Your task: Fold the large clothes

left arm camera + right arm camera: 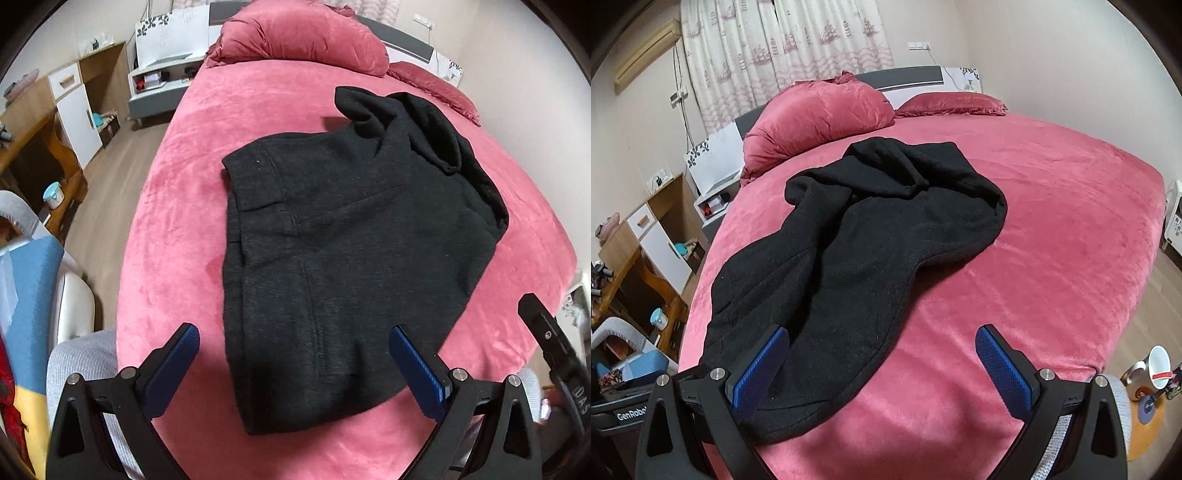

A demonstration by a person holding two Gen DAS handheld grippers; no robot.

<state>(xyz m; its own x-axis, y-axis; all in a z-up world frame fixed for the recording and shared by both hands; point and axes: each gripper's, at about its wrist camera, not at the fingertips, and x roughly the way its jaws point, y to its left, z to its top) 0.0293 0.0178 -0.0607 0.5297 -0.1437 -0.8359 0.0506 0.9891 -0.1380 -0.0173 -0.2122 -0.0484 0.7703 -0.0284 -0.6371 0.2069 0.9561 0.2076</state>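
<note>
Black coat (347,258) lay partly folded on the pink bed (177,221)
Left tool (295,365) and right tool (882,365) hung spread wide, empty; patterned curtains (783,48) behind pillows (820,118); "GenRobo" partly readable on a device (620,413)

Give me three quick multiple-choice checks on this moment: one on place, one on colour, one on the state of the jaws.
1. Where does the black garment lie?
A. on the floor
B. on the pink bed
C. on a chair

2. What colour are the pillows?
A. pink
B. white
C. grey

3. How do the jaws of the left gripper and right gripper stand?
A. both shut on cloth
B. one shut
C. both open

Answers: B, the garment rests on the bedcover; A, the pillows match the pink cover; C, the blue pads stand wide apart with nothing held.
</note>
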